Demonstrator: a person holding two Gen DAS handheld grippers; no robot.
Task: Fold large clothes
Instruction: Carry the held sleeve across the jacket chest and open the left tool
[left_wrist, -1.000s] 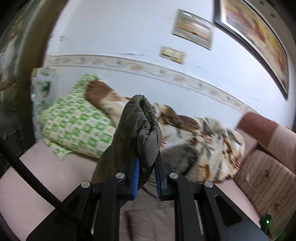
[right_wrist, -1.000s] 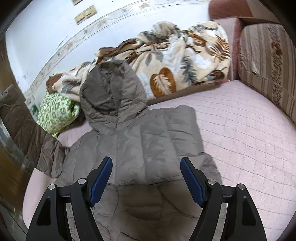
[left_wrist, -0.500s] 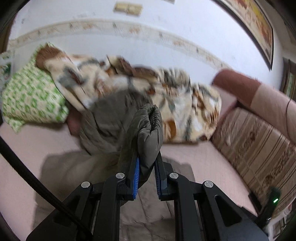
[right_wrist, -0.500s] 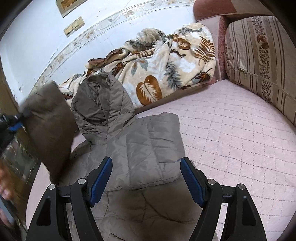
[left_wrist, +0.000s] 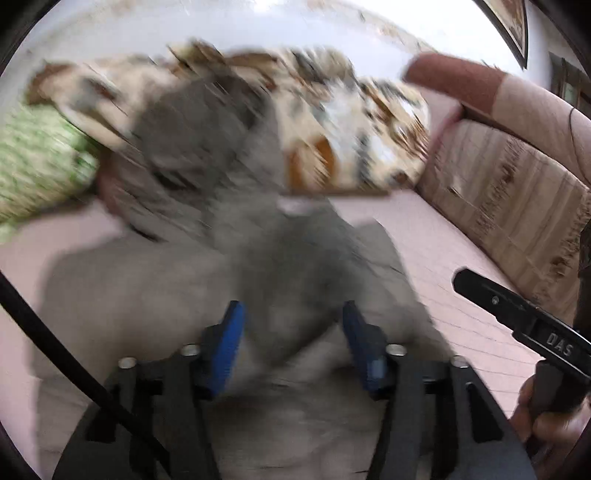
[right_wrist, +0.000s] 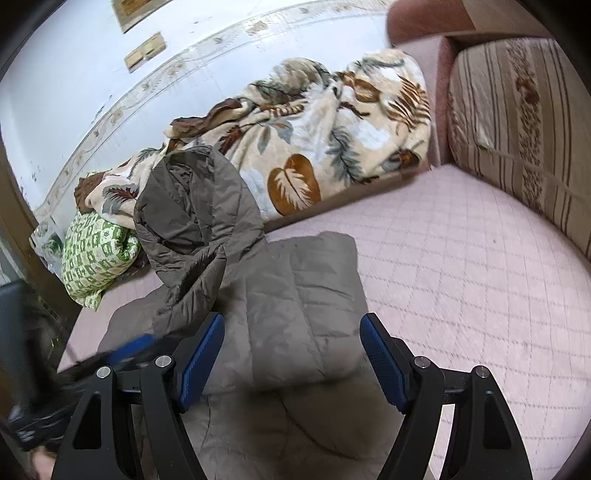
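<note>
Left wrist view (heavily blurred): the left gripper (left_wrist: 291, 347) has its fingers spread wide with nothing between them, above the grey padded jacket (left_wrist: 155, 288) spread on the pink mattress (left_wrist: 424, 236). A dark mass of fabric lies just ahead of the fingers, probably the sleeve; blur prevents confirmation.

Right wrist view: the right gripper (right_wrist: 291, 360) hovers with fingers wide and empty over the jacket's folded right panel (right_wrist: 314, 291). The sleeve (right_wrist: 192, 291) lies across the body, the hood (right_wrist: 192, 206) toward the far edge against the leaf-print blanket (right_wrist: 325, 140).

Grey-brown puffer jacket (right_wrist: 295, 295) lies flat, both sleeves folded in, hood up.
</note>
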